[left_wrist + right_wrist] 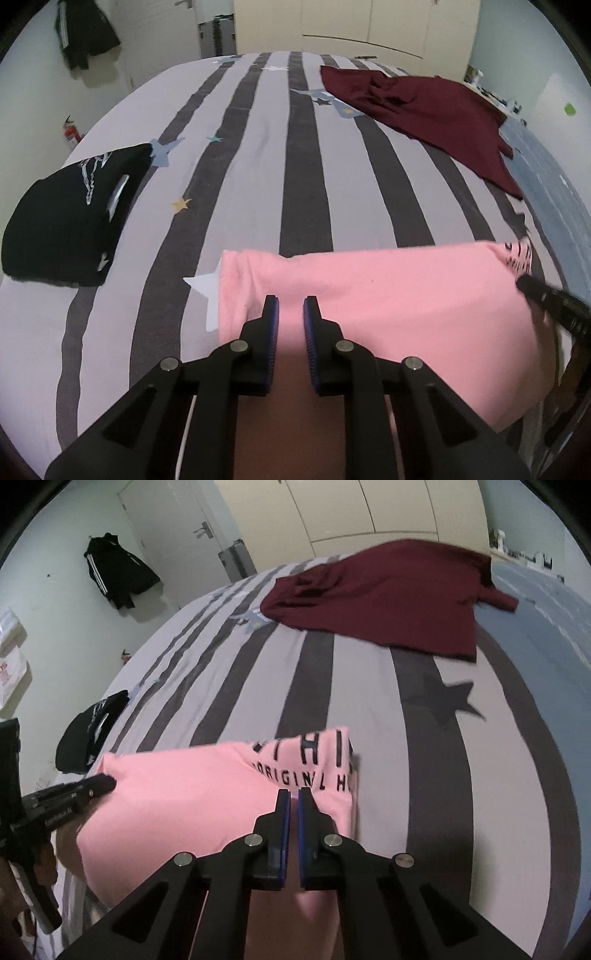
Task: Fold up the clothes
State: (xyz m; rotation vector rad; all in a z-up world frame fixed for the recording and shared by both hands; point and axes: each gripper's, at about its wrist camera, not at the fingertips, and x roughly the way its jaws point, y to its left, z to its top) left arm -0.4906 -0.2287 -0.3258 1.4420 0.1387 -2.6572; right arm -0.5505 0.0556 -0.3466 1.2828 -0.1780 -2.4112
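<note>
A pink shirt [388, 295] with black lettering lies folded across the near part of the striped bed [258, 166]. In the left wrist view my left gripper [290, 301] grips the shirt's left part, pink cloth filling the narrow gap between its blue pads. My right gripper [294, 794] is shut on the shirt [177, 794] at its right end, just below the lettering. Each gripper also shows at the edge of the other's view: the right gripper [546, 295] at the shirt's right end, the left gripper [88, 788] at its left end.
A maroon garment [424, 107] lies spread at the bed's far right, also seen as the maroon garment [376, 602]. A folded black garment [62, 221] sits at the left edge. A blue cover [546, 646] runs along the right side. A black jacket [118, 572] hangs on the wall.
</note>
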